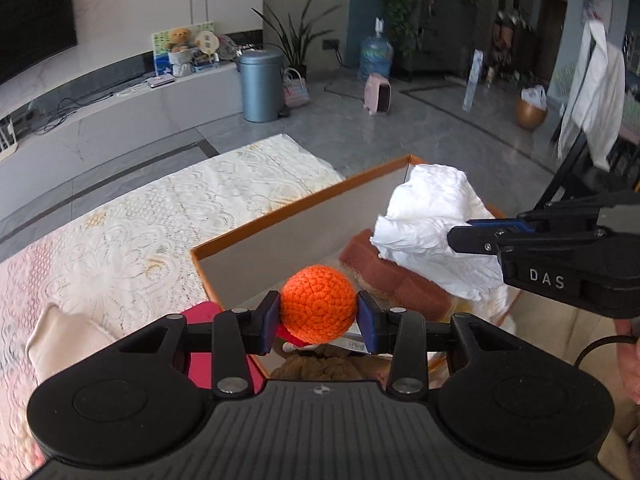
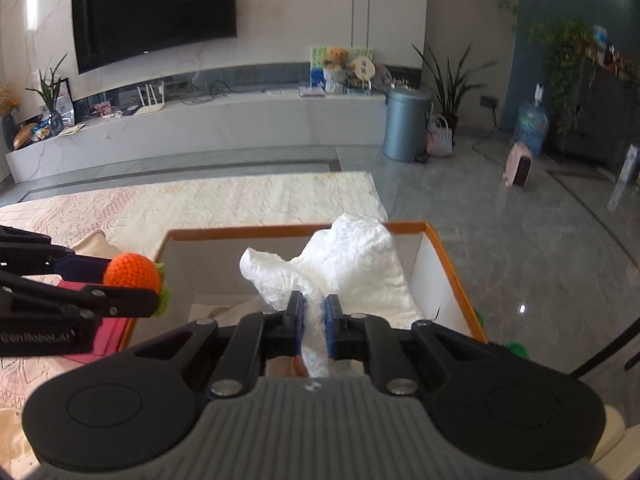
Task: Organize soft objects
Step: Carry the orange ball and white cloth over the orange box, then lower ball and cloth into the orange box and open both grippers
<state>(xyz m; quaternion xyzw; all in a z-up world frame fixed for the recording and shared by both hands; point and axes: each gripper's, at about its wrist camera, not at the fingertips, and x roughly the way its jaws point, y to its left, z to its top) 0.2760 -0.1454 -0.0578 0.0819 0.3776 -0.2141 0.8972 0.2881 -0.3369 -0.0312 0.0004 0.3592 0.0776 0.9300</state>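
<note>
**Both grippers loaded over the orange-rimmed box**

The cream lace-patterned cloth [image 1: 160, 220] covers the surface, and the open rectangular cardboard box with an orange rim [image 1: 304, 200] stands on it. Inside the box lies a rust-brown sponge block [image 1: 394, 276]. A crumpled white fabric piece [image 1: 432, 220] hangs above the box's right half, pinched between the closed blue pads of the right gripper [image 2: 315, 316], whose body reads "DAS" in the left wrist view. The left gripper [image 1: 318, 314] sits over the box's near left corner, its pads pressed on an orange crocheted ball [image 1: 318, 308] with a green edge; partial lettering like "GenRobot.AI" shows on its side. A pink flat item [image 1: 200, 314] lies just left of the box.
</note>
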